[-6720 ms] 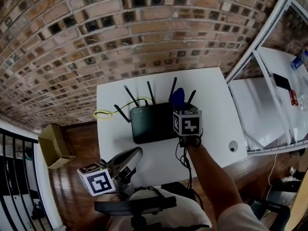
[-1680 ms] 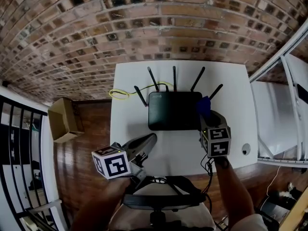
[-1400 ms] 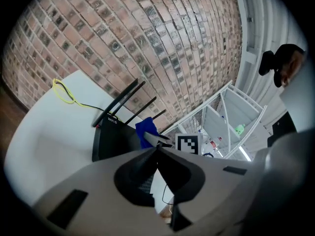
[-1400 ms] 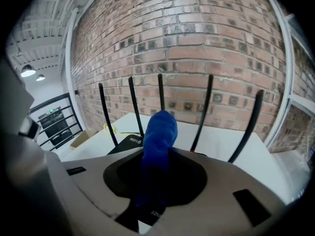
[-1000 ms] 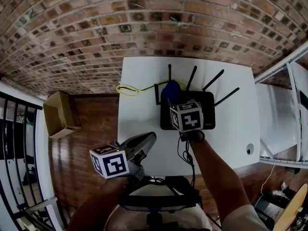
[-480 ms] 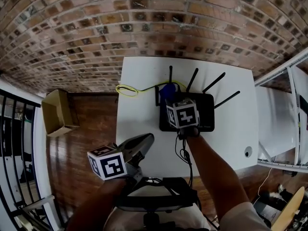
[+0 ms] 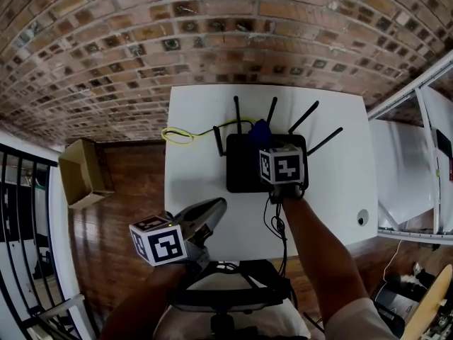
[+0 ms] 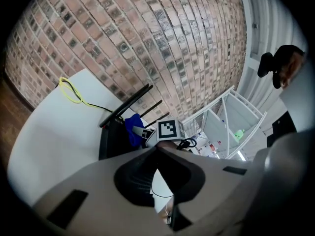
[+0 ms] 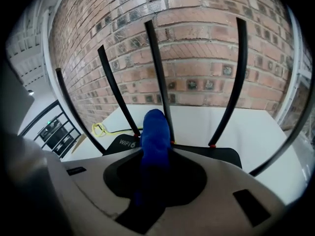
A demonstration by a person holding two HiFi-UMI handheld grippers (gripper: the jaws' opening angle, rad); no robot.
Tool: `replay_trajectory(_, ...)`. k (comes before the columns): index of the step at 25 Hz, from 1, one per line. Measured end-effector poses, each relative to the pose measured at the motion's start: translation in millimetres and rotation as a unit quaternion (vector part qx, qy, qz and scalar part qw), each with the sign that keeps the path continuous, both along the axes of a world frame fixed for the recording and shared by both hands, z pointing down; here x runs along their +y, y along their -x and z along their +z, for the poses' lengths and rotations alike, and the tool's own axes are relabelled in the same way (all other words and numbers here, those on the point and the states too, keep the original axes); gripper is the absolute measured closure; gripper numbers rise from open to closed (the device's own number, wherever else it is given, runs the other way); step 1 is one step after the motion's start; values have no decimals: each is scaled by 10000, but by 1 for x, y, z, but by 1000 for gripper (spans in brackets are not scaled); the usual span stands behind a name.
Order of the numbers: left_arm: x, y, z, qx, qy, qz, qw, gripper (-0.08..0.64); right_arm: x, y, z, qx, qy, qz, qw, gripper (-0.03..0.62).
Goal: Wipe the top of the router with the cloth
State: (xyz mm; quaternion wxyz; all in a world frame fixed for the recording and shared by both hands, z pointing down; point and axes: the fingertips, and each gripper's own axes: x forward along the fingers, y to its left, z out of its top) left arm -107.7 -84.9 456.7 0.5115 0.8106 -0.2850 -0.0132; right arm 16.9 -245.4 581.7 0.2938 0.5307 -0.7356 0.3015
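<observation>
A black router with several upright antennas lies on the white table, near the back edge. My right gripper is over the router's top, shut on a blue cloth that sticks out ahead of the jaws toward the antennas. In the right gripper view the blue cloth stands pinched in my right gripper, with the router just beyond. My left gripper hangs shut and holding nothing over the table's front left edge, away from the router. In its own view my left gripper faces the router.
A yellow cable loops on the table left of the router. A round hole sits near the table's right front. A cardboard box lies on the wooden floor at left. A brick wall is behind, white shelving at right.
My right gripper has slid the blue cloth rightward over the router's top from near its left end. The left gripper has stayed put.
</observation>
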Motion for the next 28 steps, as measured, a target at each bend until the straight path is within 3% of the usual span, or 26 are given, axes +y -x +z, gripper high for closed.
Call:
replay_trajectory(8,1,-13,-1,-14,-25,130,9999,541,2,-39,1,85,-26,310,9995,479)
replay_trajectory(15,0,-22,-2,29,74,193,9998,541,4,-75,3,442,-23,621,9971,479)
replay_trajectory(23,-2,-27,3,-14,121,289,9995,541,6,-96,1,1134,-191,650,9912,479)
replay_trajectory(28,-4,-29,1,58,37,296,9995,541,11,-106,-1,1795,-247,615,9815,479)
